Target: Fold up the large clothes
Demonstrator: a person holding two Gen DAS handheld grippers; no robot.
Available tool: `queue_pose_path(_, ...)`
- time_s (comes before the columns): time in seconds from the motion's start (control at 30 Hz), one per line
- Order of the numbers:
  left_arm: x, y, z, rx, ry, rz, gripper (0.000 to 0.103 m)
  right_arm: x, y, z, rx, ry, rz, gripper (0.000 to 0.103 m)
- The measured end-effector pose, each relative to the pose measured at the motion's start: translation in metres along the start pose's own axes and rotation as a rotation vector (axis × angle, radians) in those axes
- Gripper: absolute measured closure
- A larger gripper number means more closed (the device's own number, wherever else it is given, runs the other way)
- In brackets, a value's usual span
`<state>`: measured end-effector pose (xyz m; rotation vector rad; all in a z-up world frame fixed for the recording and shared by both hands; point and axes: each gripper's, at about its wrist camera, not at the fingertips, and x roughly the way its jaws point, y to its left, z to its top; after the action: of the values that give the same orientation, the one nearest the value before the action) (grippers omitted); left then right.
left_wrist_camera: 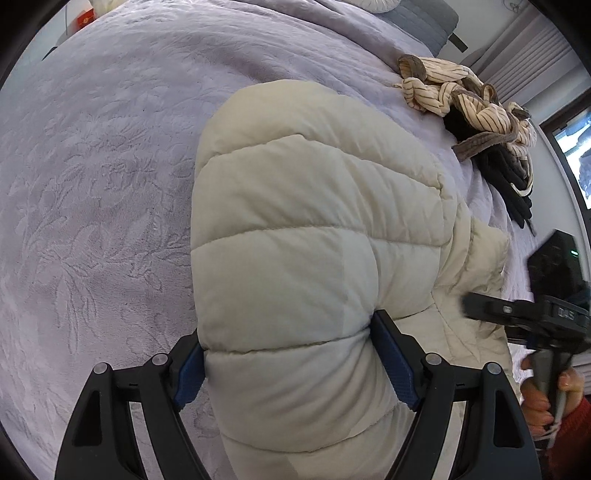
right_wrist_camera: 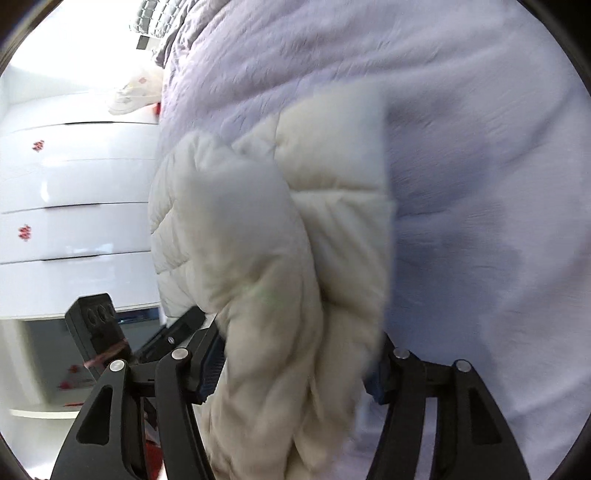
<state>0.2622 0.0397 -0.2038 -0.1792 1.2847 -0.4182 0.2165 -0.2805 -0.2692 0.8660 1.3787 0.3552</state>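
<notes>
A home bedroom: quilted bedspread [left_wrist_camera: 110,166], white drawers [right_wrist_camera: 74,206].

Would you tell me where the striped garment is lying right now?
In the left wrist view, the striped garment lies crumpled at the upper right on the lilac bedspread, atop dark clothes, beyond the cream puffer jacket.

The bed [left_wrist_camera: 110,166] carries a lavender bedspread with an embossed leaf pattern. At its far end lies a grey quilted pillow [left_wrist_camera: 424,26]. Beyond the bed's right side stands a window [left_wrist_camera: 576,147], with a pleated white curtain [left_wrist_camera: 532,44] above it. Beside the bed's left edge stands a glossy white drawer unit [right_wrist_camera: 74,206] with small red decals, brightly lit.
</notes>
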Motion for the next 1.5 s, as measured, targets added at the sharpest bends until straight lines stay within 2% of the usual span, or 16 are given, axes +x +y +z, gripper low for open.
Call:
queue_pose_path(0.1, 0.001, -0.003, 0.001, -0.001, -0.003, 0.004, 0.022, -0.036, 0.005, -0.011, -0.024, -0.080, -0.062, 0.040)
queue_pose_path(0.17, 0.001, -0.003, 0.000, -0.003, -0.004, 0.005, 0.022, -0.062, 0.014, -0.022, -0.061, -0.135, -0.061, 0.061)
queue_pose_path(0.27, 0.000, -0.003, -0.001, -0.002, -0.006, 0.011, 0.022, -0.059, 0.052, -0.036, -0.111, -0.162, -0.014, 0.070)
queue_pose_path(0.4, -0.002, -0.005, -0.001, -0.003, -0.006, 0.023, 0.021, -0.034, 0.094, -0.073, -0.223, -0.122, 0.020, 0.071)
queue_pose_path(0.47, -0.004, -0.005, -0.002, -0.008, -0.007, 0.028, 0.021, -0.024, 0.102, -0.087, -0.291, -0.078, -0.031, 0.071)
queue_pose_path(0.5, -0.008, -0.005, -0.002, -0.015, -0.011, 0.030, 0.021, -0.012, 0.104, -0.094, -0.327, -0.054, -0.086, 0.071)
queue_pose_path(0.63, -0.032, -0.003, -0.007, -0.018, -0.059, 0.034, 0.022, 0.004, 0.078, -0.104, -0.338, -0.012, -0.182, 0.071)
queue_pose_path(0.77, -0.065, -0.002, -0.021, -0.003, -0.112, 0.007, 0.022, 0.010, 0.056, -0.107, -0.278, -0.003, -0.167, 0.073)
queue_pose_path(0.9, -0.083, -0.007, -0.047, 0.014, -0.126, -0.054, 0.022, 0.014, 0.041, -0.108, -0.270, -0.005, -0.172, 0.074)
queue_pose_path(1.07, -0.068, -0.019, -0.075, 0.048, -0.095, -0.057, 0.022, 0.033, 0.035, -0.101, -0.274, -0.004, -0.192, 0.074)
queue_pose_path(1.33, -0.027, -0.015, -0.091, 0.052, -0.036, 0.005, 0.022, 0.059, 0.013, -0.093, -0.243, -0.002, -0.186, 0.075)
queue_pose_path(1.5, -0.024, -0.019, -0.094, 0.067, -0.040, 0.023, 0.021, 0.046, 0.015, -0.084, -0.226, -0.006, -0.198, 0.074)
